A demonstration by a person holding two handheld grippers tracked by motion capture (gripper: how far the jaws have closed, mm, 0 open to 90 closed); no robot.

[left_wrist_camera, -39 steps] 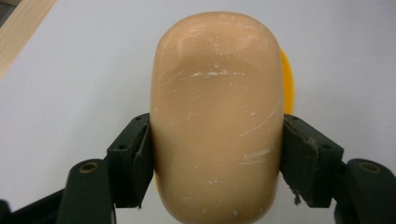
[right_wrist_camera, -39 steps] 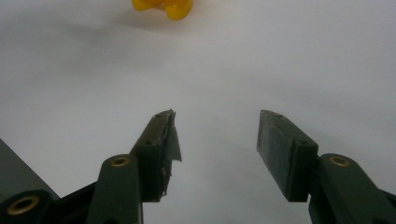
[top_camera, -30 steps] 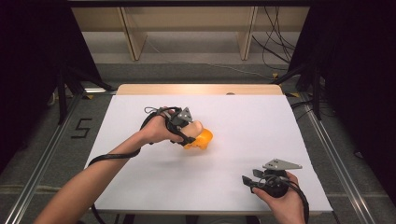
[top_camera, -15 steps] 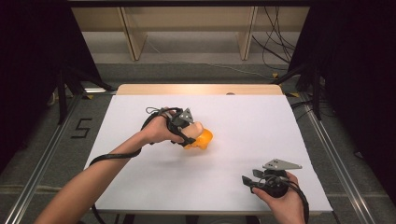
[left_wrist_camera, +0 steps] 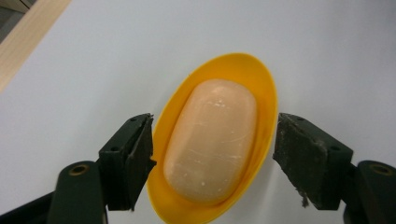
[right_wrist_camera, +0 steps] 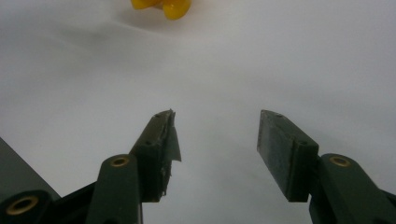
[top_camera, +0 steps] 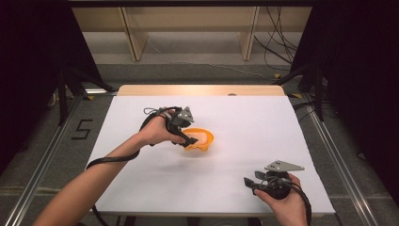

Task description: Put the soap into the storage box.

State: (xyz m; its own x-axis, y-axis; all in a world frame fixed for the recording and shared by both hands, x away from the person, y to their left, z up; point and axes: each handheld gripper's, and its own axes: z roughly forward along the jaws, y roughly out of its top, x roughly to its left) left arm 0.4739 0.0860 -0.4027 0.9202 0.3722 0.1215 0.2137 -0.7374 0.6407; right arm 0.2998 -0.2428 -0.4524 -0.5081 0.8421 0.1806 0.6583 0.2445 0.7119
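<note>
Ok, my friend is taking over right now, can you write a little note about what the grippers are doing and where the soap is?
Left hand-held gripper: jaws have just been opening and now stand apart on either side of the yellow dish, touching neither it nor the soap.
Right hand-held gripper: open, nothing between the jaws, resting near the table's near right corner.
Things: the peach soap bar lies in the yellow dish, mid-table.
Done: the soap sits in the dish and looks released.
Left: probably draw the left hand-held gripper back clear of the dish.
</note>
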